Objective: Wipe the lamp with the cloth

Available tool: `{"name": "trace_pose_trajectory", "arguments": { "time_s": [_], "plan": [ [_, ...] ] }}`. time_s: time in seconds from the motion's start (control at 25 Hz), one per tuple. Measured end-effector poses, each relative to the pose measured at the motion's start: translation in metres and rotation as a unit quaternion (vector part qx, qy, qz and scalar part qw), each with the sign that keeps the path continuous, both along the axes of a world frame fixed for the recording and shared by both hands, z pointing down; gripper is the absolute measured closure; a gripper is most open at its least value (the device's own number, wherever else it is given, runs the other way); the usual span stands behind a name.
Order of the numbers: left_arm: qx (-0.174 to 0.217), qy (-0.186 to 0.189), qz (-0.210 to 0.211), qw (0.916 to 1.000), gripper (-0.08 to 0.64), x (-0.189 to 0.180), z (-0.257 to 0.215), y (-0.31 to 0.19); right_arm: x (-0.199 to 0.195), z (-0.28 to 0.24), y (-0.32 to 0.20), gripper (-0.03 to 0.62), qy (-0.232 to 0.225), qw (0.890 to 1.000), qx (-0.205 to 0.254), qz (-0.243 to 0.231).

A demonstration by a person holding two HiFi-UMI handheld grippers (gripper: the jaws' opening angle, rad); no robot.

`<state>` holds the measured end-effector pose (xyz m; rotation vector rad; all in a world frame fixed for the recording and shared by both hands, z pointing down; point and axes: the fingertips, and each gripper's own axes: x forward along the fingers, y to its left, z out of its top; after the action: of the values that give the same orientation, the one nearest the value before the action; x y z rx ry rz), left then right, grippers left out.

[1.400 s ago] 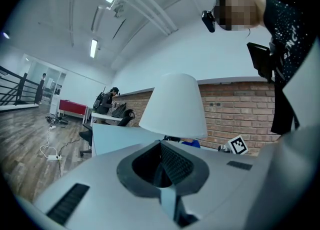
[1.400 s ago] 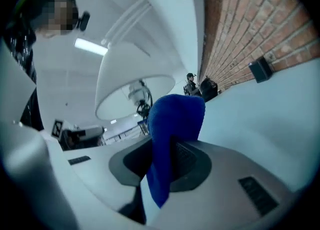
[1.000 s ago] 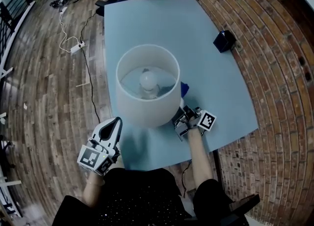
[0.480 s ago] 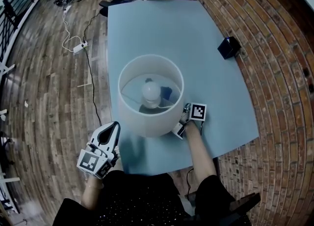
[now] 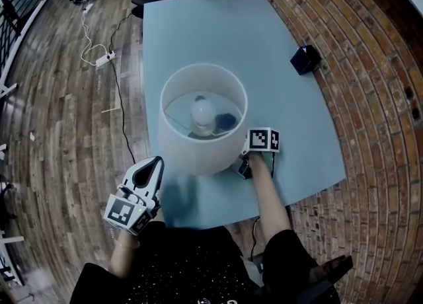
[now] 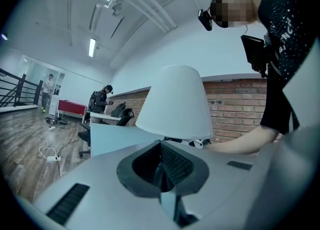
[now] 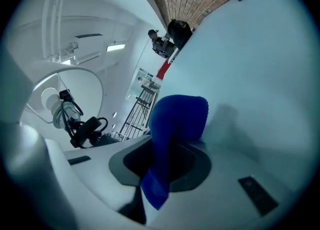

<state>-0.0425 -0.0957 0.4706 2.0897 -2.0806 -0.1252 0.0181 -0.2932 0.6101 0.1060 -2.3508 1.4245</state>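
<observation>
Right gripper view: right hand-held gripper [image 7: 167, 161] has its jaws pinched on the blue cloth [image 7: 175, 124]; the cloth folds up out of the jaws, free end upward. To its left the underside of the lamp [image 7: 70, 91] shade is open to view, with the bulb [image 7: 48, 98] and a black cable [image 7: 82, 124] inside. Pale blue tabletop [image 7: 260, 64] fills the right side. Head view: lamp upright on the tabletop, toward the near edge; right hand-held gripper reaches under the shade's near right rim, and the cloth shows inside the shade just right of the bulb. Contact between cloth and lamp: cannot tell. Small black box [image 5: 304, 58] at far right of the tabletop, well apart. Left gripper view: left hand-held gripper [image 6: 162, 176] jaws pressed together, nothing between them; held at the tabletop's near left corner, apart from the lamp
</observation>
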Motion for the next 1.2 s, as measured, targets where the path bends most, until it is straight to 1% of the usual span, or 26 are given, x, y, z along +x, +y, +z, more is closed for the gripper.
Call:
{"name": "trace_pose_trajectory", "arguments": {
  "time_s": [0.04,0.12,0.2,0.24,0.28,0.32,0.36,0.44,0.48,0.52,0.6,0.64,0.68,0.72,0.84,0.96,1.0,1.2],
  "plan": [
    [0.006,0.004,-0.002,1.0000,0.551,0.001,-0.003,0.003,0.010,-0.004,-0.004,0.515,-0.002,1.000,0.014,0.017],
    [0.010,0.007,-0.005,0.9999,0.552,0.004,-0.005,0.011,0.032,-0.019,-0.012,0.515,-0.021,0.997,0.039,0.058],
    [0.006,0.004,-0.007,1.0000,0.551,0.005,-0.003,0.020,0.053,-0.042,-0.014,0.515,-0.048,0.991,0.075,0.097],
    [0.005,0.003,-0.007,1.0000,0.551,0.006,-0.002,0.024,0.063,-0.052,-0.013,0.515,-0.053,0.986,0.107,0.114],
    [0.005,0.002,-0.008,1.0000,0.551,0.008,-0.001,0.027,0.074,-0.062,-0.009,0.515,-0.050,0.979,0.151,0.129],
    [0.005,0.001,-0.007,1.0000,0.551,0.009,0.000,0.030,0.085,-0.071,-0.004,0.515,-0.041,0.967,0.204,0.146],
    [0.005,-0.001,-0.004,1.0000,0.552,0.012,0.000,0.033,0.096,-0.079,0.002,0.515,-0.027,0.952,0.257,0.164],
    [0.003,-0.002,0.006,1.0000,0.551,0.019,-0.001,0.037,0.117,-0.090,0.019,0.515,0.009,0.915,0.347,0.204],
    [0.000,-0.002,0.012,0.9999,0.551,0.023,0.000,0.041,0.127,-0.094,0.029,0.515,0.027,0.897,0.380,0.223],
    [-0.004,-0.002,0.016,0.9999,0.552,0.025,0.002,0.044,0.135,-0.097,0.040,0.515,0.043,0.881,0.406,0.239],
    [-0.008,-0.002,0.020,0.9998,0.552,0.027,0.005,0.050,0.146,-0.103,0.061,0.515,0.067,0.852,0.448,0.261],
    [-0.008,-0.001,0.020,0.9998,0.552,0.027,0.006,0.050,0.150,-0.106,0.069,0.517,0.077,0.840,0.464,0.270],
    [-0.006,0.000,0.019,0.9998,0.551,0.027,0.007,0.050,0.154,-0.109,0.075,0.517,0.084,0.831,0.473,0.279],
    [-0.003,0.001,0.017,0.9998,0.551,0.027,0.007,0.049,0.157,-0.111,0.079,0.517,0.088,0.826,0.477,0.288],
    [-0.001,0.003,0.018,0.9998,0.551,0.033,0.011,0.050,0.167,-0.114,0.087,0.518,0.090,0.815,0.482,0.308],
    [-0.005,0.005,0.025,0.9997,0.551,0.036,0.013,0.052,0.170,-0.122,0.089,0.520,0.094,0.804,0.495,0.317],
    [-0.006,0.006,0.024,0.9997,0.551,0.035,0.014,0.054,0.171,-0.124,0.090,0.520,0.093,0.802,0.497,0.318],
    [-0.009,0.010,0.012,0.9998,0.551,0.027,0.016,0.058,0.175,-0.125,0.096,0.520,0.090,0.804,0.492,0.323]
  ]
}}
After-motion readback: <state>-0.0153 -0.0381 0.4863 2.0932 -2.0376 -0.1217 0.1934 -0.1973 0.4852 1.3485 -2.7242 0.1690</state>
